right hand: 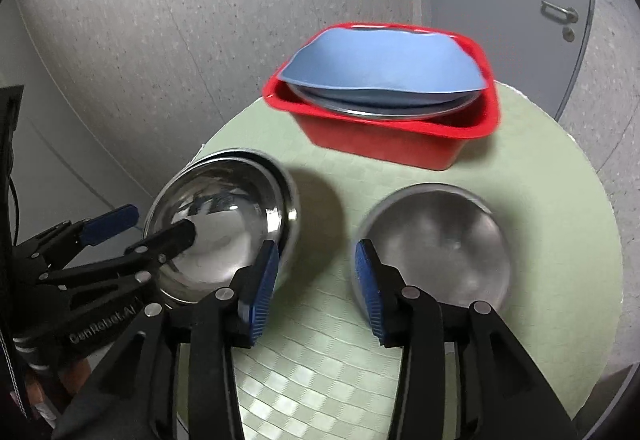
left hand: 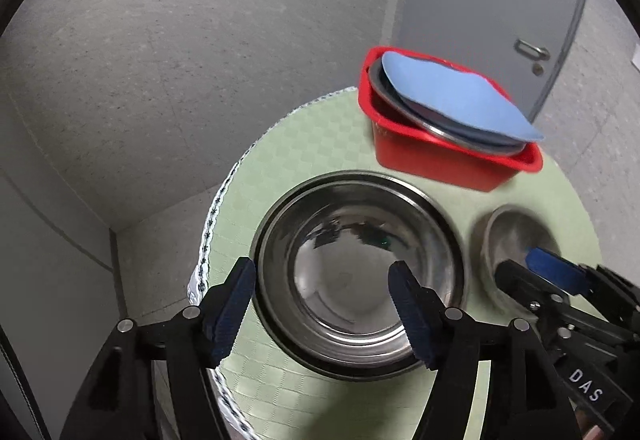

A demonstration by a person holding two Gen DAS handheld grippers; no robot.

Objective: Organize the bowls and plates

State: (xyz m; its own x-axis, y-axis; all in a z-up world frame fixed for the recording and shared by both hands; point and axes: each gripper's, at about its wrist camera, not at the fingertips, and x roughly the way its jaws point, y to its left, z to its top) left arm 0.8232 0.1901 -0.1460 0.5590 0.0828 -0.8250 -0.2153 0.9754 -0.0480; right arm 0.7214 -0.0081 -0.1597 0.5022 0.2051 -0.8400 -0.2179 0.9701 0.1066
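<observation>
Two nested large steel bowls (left hand: 360, 272) (right hand: 224, 224) stand on the left of the green-clothed round table (left hand: 320, 144) (right hand: 320, 360). My left gripper (left hand: 324, 308) (right hand: 148, 226) is open and straddles their near-left rim, one finger outside and one inside; the pads do not press the rim. A small steel bowl (left hand: 512, 236) (right hand: 436, 252) sits to the right. My right gripper (right hand: 316, 292) (left hand: 540, 272) is open over the cloth between the bowls, its right fingertip at the small bowl's left rim. A red bin (left hand: 452, 156) (right hand: 384, 144) behind holds a blue plate (left hand: 452, 96) (right hand: 384, 60) on a steel plate.
The table's left edge drops off just beside the large bowls, with a white fringe (left hand: 208, 240) along it. Grey textured walls stand behind, and a grey door with a handle (left hand: 532, 50) (right hand: 560, 14) is at the back right.
</observation>
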